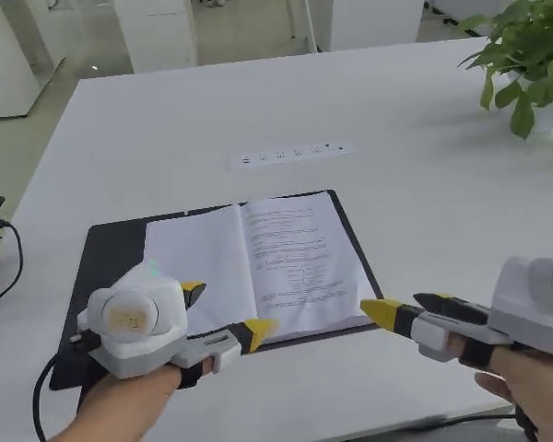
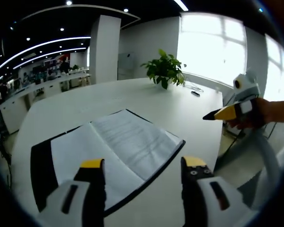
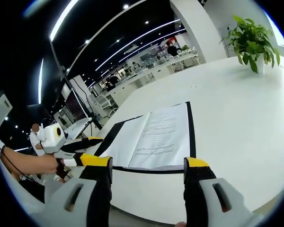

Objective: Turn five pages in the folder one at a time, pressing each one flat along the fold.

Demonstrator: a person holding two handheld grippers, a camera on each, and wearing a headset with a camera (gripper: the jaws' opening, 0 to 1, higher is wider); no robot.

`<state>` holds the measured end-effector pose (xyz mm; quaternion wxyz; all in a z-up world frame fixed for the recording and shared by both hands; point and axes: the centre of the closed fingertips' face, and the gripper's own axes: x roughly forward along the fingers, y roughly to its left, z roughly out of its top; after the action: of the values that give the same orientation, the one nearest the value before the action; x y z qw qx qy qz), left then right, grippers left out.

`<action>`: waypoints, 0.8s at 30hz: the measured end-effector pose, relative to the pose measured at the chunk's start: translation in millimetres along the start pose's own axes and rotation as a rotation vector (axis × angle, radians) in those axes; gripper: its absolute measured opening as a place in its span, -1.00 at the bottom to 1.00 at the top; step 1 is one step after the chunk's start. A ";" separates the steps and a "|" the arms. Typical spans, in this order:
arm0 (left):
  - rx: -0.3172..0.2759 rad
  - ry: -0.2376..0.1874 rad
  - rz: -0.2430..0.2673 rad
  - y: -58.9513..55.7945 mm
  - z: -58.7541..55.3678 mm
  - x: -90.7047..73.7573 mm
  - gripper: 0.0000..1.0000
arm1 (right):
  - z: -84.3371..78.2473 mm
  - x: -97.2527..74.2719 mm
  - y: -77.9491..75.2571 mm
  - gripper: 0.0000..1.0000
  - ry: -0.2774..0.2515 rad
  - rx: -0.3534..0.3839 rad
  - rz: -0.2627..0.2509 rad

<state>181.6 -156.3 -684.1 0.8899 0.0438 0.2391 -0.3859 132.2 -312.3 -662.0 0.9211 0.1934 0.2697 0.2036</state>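
On white table, folder (image 1: pixel 258 267) lying open

White table (image 1: pixel 424 212): open folder (image 1: pixel 115 267), socket strip (image 1: pixel 290 155), potted plant (image 1: pixel 525 46).

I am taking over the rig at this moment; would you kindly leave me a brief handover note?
Left gripper: open, empty, at the near edge of the folder, by the left page.
Right gripper: open, empty, just off the folder's near right corner.
Folder: open and flat on the table, printed page on the right.
Done: pages already turned cannot be told.
Left: probably turn the printed page, then press along the fold.
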 end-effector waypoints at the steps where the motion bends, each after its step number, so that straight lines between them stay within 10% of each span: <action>1: 0.002 -0.002 -0.008 -4.2 0.6 7.9 0.28 | -1.0 0.6 -0.5 0.20 0.004 -0.004 0.001; 12: 0.000 0.042 -0.053 -32.7 -11.1 84.0 0.21 | -3.8 2.0 -3.9 0.18 0.013 0.016 -0.005; 24: -0.061 0.030 0.011 -31.8 -19.4 134.9 0.21 | -8.2 5.2 -5.1 0.17 0.031 0.028 0.004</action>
<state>230.8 -263.3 -759.8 0.8892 0.0237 0.2640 -0.3730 132.9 -312.1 -673.0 0.9137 0.2035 0.2862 0.2046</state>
